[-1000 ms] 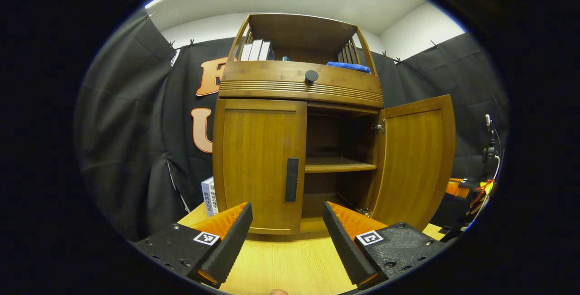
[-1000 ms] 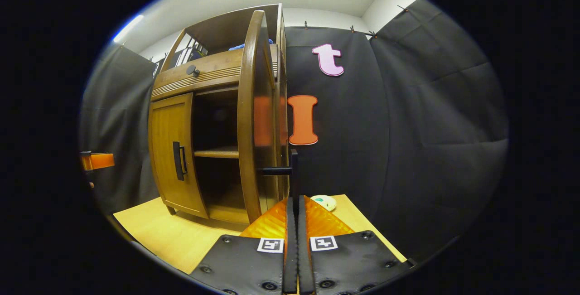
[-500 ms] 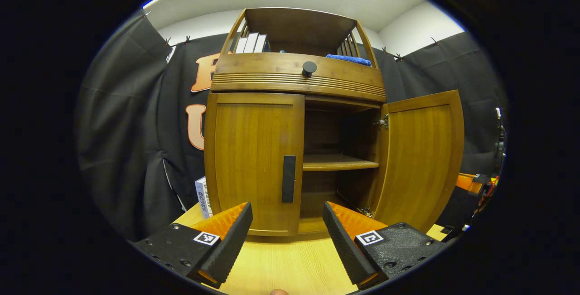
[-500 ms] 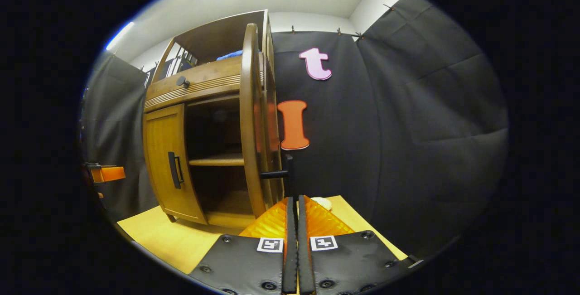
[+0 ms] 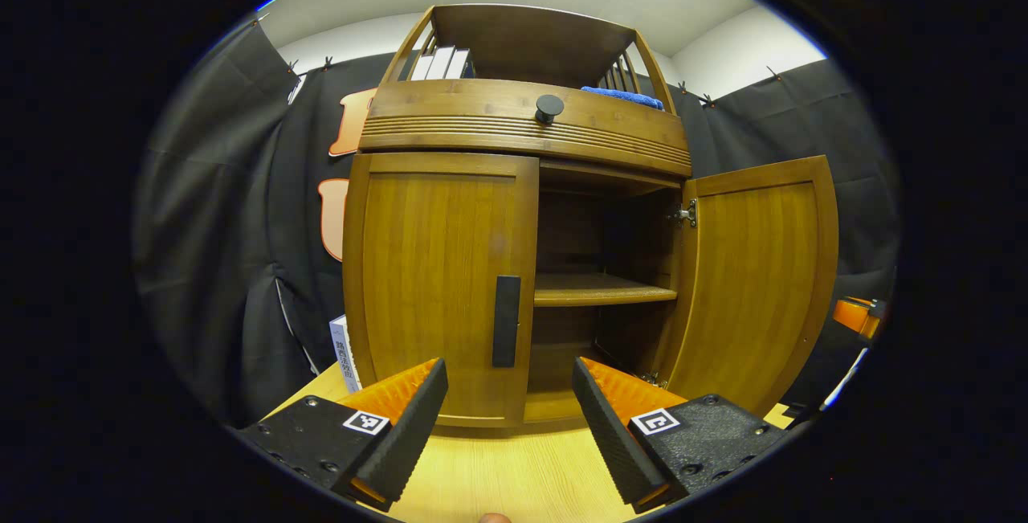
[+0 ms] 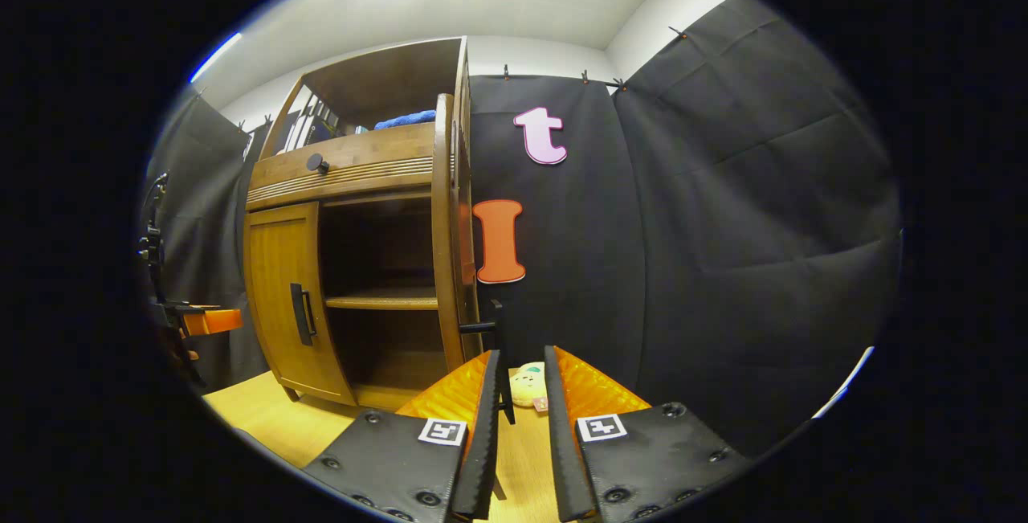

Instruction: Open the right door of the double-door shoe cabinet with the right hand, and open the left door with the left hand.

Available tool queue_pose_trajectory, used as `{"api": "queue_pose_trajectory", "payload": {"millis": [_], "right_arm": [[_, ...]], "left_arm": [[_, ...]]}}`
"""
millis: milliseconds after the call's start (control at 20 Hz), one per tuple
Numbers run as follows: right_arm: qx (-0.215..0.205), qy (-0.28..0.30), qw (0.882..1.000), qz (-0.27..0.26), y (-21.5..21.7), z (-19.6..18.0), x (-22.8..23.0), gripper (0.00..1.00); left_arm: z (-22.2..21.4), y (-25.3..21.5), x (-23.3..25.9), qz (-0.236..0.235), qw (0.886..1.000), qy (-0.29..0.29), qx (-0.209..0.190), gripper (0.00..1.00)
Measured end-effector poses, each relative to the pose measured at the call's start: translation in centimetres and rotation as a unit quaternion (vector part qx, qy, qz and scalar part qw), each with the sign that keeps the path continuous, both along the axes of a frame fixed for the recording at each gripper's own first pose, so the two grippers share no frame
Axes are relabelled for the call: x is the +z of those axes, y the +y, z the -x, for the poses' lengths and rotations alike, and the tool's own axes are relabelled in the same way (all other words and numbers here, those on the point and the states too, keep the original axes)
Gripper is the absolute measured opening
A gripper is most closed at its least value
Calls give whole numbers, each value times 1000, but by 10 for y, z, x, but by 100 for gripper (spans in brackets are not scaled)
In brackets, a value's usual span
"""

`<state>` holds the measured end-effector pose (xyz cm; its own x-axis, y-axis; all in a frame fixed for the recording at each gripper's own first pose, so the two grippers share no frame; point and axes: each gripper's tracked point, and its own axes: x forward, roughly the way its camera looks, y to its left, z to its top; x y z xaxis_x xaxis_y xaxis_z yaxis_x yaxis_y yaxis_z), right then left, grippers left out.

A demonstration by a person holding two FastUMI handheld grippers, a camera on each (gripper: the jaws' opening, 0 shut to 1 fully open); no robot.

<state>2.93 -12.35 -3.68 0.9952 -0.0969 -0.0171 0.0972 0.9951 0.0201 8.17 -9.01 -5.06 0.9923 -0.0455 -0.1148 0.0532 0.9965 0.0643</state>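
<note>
the shoe cabinet (image 5: 522, 129) stands on a pale wooden table (image 5: 498, 475), straight ahead of the left gripper (image 5: 510, 418) and just beyond its fingertips. the cabinet's left door (image 5: 438, 282) is closed, and its dark vertical handle (image 5: 506, 320) sits on the door's inner edge, above the gap between the left gripper's fingers. the right door (image 5: 755, 282) is swung wide open from the cabinet's right side, showing a shelf (image 5: 598, 292) inside. the left gripper's fingers are spread wide apart, holding and touching nothing. in the right gripper view the cabinet (image 6: 353, 169) is seen from its right side, with the open right door (image 6: 446, 234) edge-on and that door's handle (image 6: 491, 326) jutting out just above the right gripper (image 6: 518, 418). the right gripper's fingers are parted by a narrow gap; the handle's lower end runs down beside the left finger, and contact cannot be told. a small pale toy (image 6: 528, 382) lies on the table past the gap. on the cabinet's top shelf stand books (image 5: 440, 63) at the left and a blue cloth (image 5: 622, 96) at the right, with a round knob (image 5: 549, 107) on the drawer front below. a book (image 5: 344, 350) leans at the cabinet's lower left. black cloth walls the booth behind the cabinet.
</note>
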Motion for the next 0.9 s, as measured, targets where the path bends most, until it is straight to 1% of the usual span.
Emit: {"api": "queue_pose_trajectory", "payload": {"millis": [150,250,300,400,500,800,900], "right_arm": [[-14,-4,1000,11,-2,3,2,80],[-20,-6,1000,13,-3,1,4,95],[-21,-6,1000,9,-3,3,5,87],[-24,-4,1000,2,-4,6,5,89],[-27,-4,1000,3,-7,5,6,89],[-29,2,1000,10,-8,6,5,89],[-30,2,999,12,-9,6,6,89]], "left_arm": [[-20,-3,-1,-12,1000,-5,-7,92],[-36,-4,-7,-12,1000,-1,-9,92],[-43,-4,-10,-13,1000,1,-7,92],[-60,-4,-19,-16,1000,7,-4,92],[-77,-1,-25,-17,1000,10,-1,92],[-122,12,-42,-1,1000,16,12,92],[-130,12,-47,1,1000,18,7,92]]}}
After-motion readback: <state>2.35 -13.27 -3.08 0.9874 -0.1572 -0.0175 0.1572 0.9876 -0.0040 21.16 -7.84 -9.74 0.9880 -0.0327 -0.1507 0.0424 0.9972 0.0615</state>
